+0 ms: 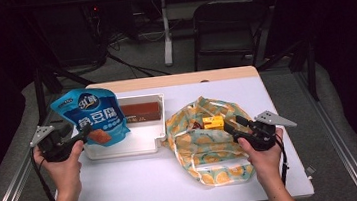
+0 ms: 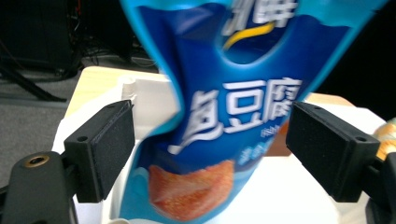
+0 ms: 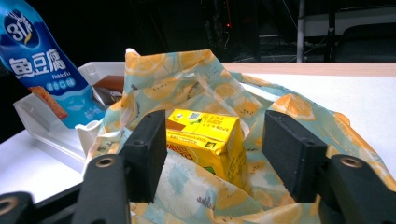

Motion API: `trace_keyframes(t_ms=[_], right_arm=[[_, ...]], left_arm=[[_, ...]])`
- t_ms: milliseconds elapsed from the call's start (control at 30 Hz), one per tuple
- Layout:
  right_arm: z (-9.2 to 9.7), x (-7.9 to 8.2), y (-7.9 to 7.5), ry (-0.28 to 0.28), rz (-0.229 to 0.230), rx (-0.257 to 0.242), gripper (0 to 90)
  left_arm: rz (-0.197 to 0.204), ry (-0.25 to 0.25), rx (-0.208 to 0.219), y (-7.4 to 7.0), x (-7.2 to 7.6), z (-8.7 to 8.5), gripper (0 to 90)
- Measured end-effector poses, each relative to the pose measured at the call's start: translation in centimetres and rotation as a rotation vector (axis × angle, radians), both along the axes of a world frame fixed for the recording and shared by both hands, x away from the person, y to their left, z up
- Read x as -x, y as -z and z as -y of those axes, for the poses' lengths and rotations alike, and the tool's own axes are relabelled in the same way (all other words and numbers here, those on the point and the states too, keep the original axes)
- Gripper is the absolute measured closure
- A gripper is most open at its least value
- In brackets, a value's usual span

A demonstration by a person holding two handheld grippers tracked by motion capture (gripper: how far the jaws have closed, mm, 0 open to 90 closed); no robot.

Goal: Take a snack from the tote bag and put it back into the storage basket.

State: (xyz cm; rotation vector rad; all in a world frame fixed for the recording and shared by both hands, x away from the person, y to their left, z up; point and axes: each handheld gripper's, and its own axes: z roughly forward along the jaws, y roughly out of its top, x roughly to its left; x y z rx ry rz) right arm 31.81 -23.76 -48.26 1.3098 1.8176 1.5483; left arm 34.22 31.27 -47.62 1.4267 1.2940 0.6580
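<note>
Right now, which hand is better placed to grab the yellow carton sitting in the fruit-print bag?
The right. Its gripper already faces the yellow carton, which sits between its open fingers on the fruit-print bag. The left gripper is across the table at the blue pouch by the white tray.

the blue snack pouch looks blurry in the left gripper view, and its top runs off the picture's edge. the patterned cloth bag hides the bottom of the yellow box. the pouch covers part of the brown pack in the white tray.
</note>
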Motion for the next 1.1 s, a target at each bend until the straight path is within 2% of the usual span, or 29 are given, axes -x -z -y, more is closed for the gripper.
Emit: trace_keyframes(t_ms=[100,267,367,433,533,633,733,867,1100], right_arm=[[0.0,0.0,0.0,0.000,0.002,-0.016,50.4],[-0.2,-0.2,0.2,-0.007,-0.011,-0.025,72.2],[-0.6,-0.2,0.3,-0.007,-0.005,-0.014,83.4],[-0.9,-0.3,0.3,-0.007,-0.001,-0.007,87.8],[-1.4,-0.6,0.5,-0.003,-0.004,-0.005,89.5],[-2.0,-0.9,0.7,0.013,-0.013,0.005,82.3],[-2.7,-1.1,0.9,0.068,-0.012,0.008,58.6],[-3.4,-1.5,1.0,0.090,-0.039,0.007,37.8],[-5.3,-2.3,1.7,0.118,-0.078,0.049,19.7]], left_arm=[[0.007,0.010,-0.015,0.0,0.7,0.9,16.3],[0.003,0.040,-0.020,0.5,1.3,2.6,16.5],[-0.006,0.055,-0.035,0.9,1.5,3.6,16.8],[-0.014,0.072,-0.043,1.1,1.5,4.3,16.8],[-0.022,0.096,-0.051,1.4,1.5,5.5,16.9],[-0.021,0.123,-0.079,1.6,1.6,6.5,16.9],[-0.024,0.140,-0.084,1.6,1.7,7.0,16.9],[-0.025,0.152,-0.085,1.8,1.8,7.5,16.9],[-0.041,0.192,-0.103,2.2,1.8,8.7,16.9]])
